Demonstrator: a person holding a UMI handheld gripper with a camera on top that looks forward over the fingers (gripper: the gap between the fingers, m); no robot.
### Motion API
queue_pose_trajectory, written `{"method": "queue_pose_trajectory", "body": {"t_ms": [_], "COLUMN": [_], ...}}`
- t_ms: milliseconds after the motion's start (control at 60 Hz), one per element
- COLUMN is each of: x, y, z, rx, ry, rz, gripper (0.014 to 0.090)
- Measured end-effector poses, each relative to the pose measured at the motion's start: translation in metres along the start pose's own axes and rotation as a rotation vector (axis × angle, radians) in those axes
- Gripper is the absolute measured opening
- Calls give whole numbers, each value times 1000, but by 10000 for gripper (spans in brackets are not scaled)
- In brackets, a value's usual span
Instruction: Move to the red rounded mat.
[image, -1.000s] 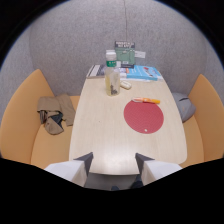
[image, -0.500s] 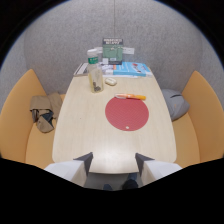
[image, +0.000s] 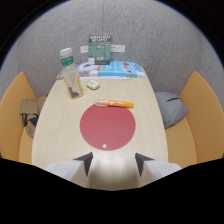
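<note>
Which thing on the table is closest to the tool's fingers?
The red round mat. It lies just ahead of the open tool, while the orange pen and bottle sit farther back.

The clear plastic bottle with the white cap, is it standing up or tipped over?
Upright: the clear plastic bottle stands on its base on the table, cap uppermost.

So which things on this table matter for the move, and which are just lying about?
Part of the job:
- red rounded mat, just ahead of the tongs
- tongs, open, nothing between them

Just lying about:
- orange pen, beyond the mat
- bottle
- blue booklet
- grey cushion
- bag
</note>
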Motion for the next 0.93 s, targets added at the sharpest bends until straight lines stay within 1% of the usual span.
{"method": "queue_pose_trajectory", "body": {"t_ms": [283, 467, 650, 933], "x": [-1, -2, -3, -1], "y": [-31, -46, -53, -48], "z": [64, 95, 107, 107], "rx": [-14, -21, -23, -31], "ry": [-26, -36, -47, -49], "rz": [-4, -17, -21, -20], "gripper": [861, 864, 865, 863]}}
